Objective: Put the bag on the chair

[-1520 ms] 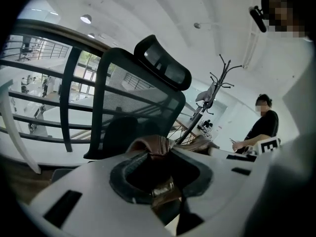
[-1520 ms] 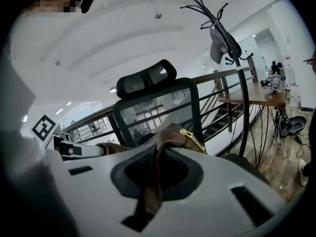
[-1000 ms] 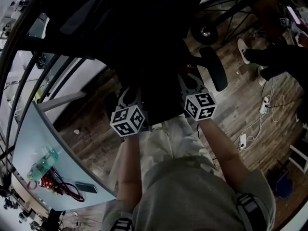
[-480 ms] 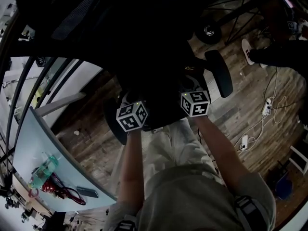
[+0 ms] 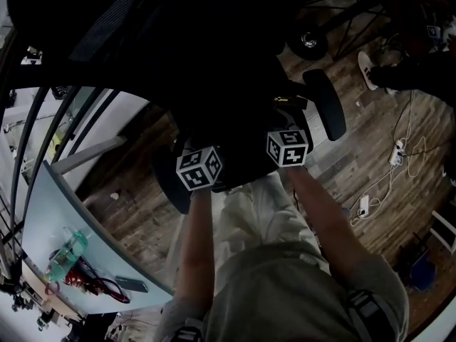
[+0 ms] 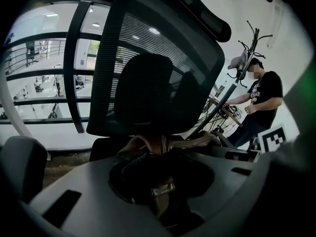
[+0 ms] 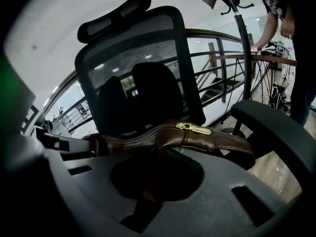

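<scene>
A brown leather bag with a gold clasp hangs between my two grippers, just in front of a black mesh office chair. My left gripper is shut on the bag's top edge by the zip, with a strap and buckle between its jaws. At the clasp, my right gripper is shut on the bag's upper edge. In the head view the left gripper and the right gripper reach over the dark seat between the two armrests; the bag is lost in shadow there.
The chair's backrest and headrest face me, its right armrest close by. A pale table with a bottle and a phone stands at the left. Cables and a power strip lie on the wood floor. A person stands beyond.
Both grippers have edged forward and a little closer together over the chair seat, the bag still in them. The jaws have not visibly changed.
</scene>
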`<state>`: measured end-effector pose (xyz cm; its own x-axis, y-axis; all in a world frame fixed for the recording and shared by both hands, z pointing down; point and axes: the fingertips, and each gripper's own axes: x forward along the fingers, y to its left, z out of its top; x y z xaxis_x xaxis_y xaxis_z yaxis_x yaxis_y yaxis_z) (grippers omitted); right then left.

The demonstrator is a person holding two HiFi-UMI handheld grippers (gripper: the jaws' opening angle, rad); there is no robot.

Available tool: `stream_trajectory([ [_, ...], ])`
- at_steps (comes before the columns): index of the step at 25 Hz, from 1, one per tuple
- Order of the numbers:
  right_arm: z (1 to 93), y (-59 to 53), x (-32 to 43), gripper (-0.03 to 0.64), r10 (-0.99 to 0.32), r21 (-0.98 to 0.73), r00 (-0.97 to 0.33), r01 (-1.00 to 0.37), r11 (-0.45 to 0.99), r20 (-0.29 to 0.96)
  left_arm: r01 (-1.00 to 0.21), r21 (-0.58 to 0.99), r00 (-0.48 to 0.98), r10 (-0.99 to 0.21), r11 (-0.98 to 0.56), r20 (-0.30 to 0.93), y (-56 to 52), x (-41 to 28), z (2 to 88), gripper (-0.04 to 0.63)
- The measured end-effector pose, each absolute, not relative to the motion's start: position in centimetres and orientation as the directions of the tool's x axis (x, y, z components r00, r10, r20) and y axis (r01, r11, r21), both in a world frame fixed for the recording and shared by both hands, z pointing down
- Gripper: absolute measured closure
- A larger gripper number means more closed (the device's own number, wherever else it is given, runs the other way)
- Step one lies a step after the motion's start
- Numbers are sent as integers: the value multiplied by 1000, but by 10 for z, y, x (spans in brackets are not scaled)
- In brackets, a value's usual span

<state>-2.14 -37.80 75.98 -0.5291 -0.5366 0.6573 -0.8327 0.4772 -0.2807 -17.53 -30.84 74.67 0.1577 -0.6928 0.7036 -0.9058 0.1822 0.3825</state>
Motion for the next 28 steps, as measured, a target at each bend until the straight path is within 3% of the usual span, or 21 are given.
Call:
stream_trajectory([
  [4,761,-376,-21,600,-516,-288,-527,-833,473,675,-908,373,150,-681,192,717,-306,-176,745,490],
  [6,760,-372,-22,541,-494,-315,-548,-820,479,675,-907,373,151,-676,194,721,-304,-174,743,481],
  [8,758,-368,-24,464,-480,-330,-561,-811,484,675,-903,382,158,-676,195,720,-301,-171,740,443],
  [12,753,-364,-20,416,-485,-324,-548,-820,472,681,-895,398,153,-697,203,700,-297,-170,729,333],
  [16,738,-362,-7,403,-522,-303,-521,-841,449,675,-896,389,125,-717,215,686,-291,-173,717,285],
  [28,671,-346,-2,403,-609,-273,-519,-848,454,601,-891,427,176,-753,152,634,-267,-155,666,278],
])
